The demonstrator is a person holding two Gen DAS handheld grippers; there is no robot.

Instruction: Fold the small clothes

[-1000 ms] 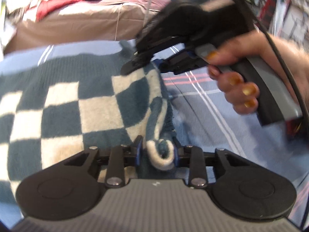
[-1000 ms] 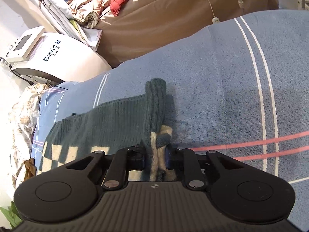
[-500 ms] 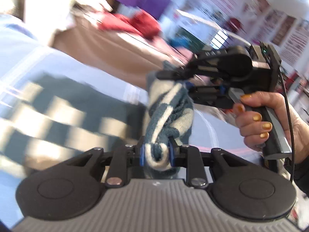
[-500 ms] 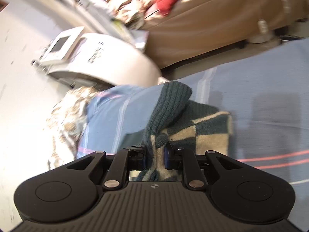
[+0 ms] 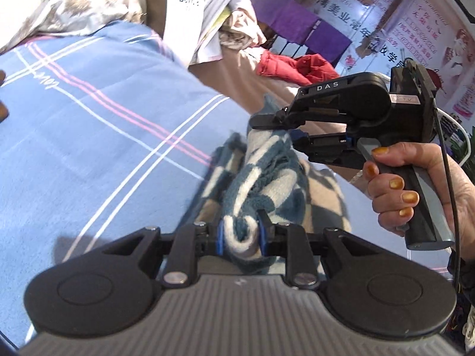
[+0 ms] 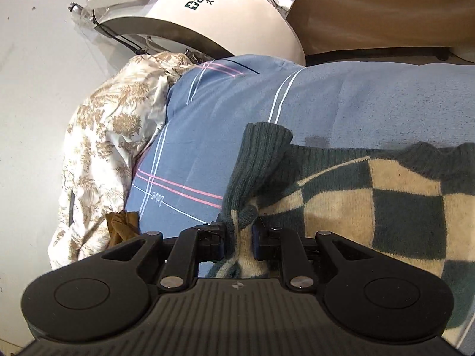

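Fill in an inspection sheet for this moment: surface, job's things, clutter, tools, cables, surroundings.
Surface: blue bedsheet with white and pink stripes.
Job's things: checkered knit sweater, teal and cream, partly lifted, bunched between the two tools.
Clutter: floral cloth at the sheet's edge; red garment on a tan couch.
Tools: left tool shut on a rolled sweater edge; right tool shut on the sweater beside its ribbed cuff.
Cables: black cable running from the right tool past the hand.
Surroundings: white David B machine; posters on the wall.

Teal-and-cream checkered sweater [image 6: 386, 204]; blue bedsheet [image 5: 89, 136], pink and white stripes
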